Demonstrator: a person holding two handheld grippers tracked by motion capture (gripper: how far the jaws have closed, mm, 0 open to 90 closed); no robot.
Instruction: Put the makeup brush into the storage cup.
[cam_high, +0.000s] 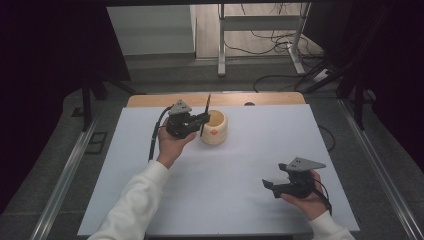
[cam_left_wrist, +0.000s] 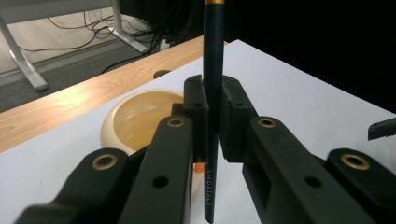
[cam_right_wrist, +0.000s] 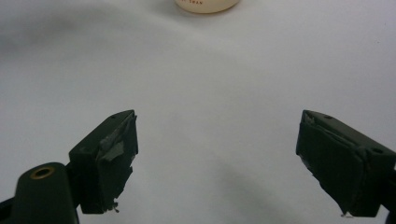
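- left gripper, centre of the high view, clamped tight on a slim dark-blue pen with a gold band; held upright, just beside the round cream ceramic cup
- right gripper, lower right of the high view, jaws spread wide, nothing between; parked over the white tabletop
- risk, probably: pen tip catching the cup rim on lowering, tipping or shoving the cup; thin pen could also swivel in the pads
- count: one pen, one cup, two grippers

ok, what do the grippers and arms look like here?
Both grippers, left and right, are black with two blocky jaws, brass-coloured rivets at the pivots, and a grey three-cornered plate on top. A black cable trails from the left one. White long sleeves.
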